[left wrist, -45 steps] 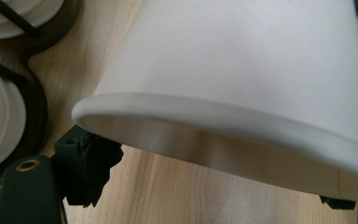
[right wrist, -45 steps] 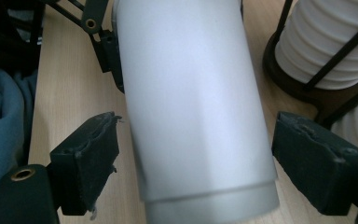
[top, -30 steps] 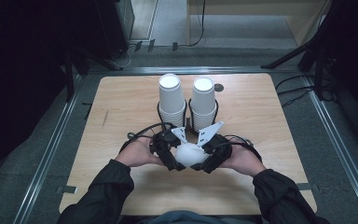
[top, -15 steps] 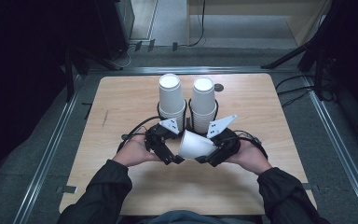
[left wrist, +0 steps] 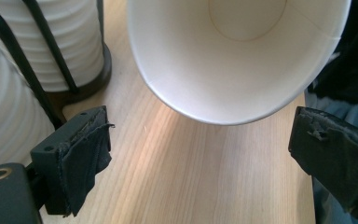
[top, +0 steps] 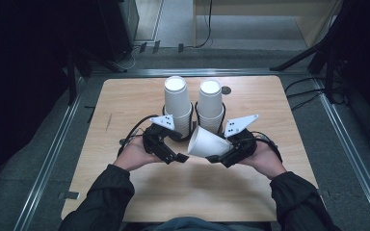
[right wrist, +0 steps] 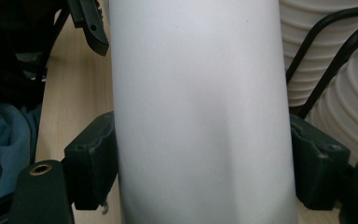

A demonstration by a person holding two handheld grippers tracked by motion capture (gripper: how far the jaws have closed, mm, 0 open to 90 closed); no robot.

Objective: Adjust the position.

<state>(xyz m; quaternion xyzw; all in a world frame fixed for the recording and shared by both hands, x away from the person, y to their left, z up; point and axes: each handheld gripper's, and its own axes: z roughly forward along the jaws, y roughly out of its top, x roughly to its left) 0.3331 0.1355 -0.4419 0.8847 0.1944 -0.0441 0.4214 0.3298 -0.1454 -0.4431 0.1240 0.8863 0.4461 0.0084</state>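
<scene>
One loose paper cup is held on its side above the desk, clamped across its wall by the right tool, whose jaws are spread to the cup's width. The left tool is seen wide open and empty; its jaws have just been opening, the cup's mouth facing them (untouched). Two stacks of cups are counted, each in a black wire holder, just behind the two tools.
</scene>
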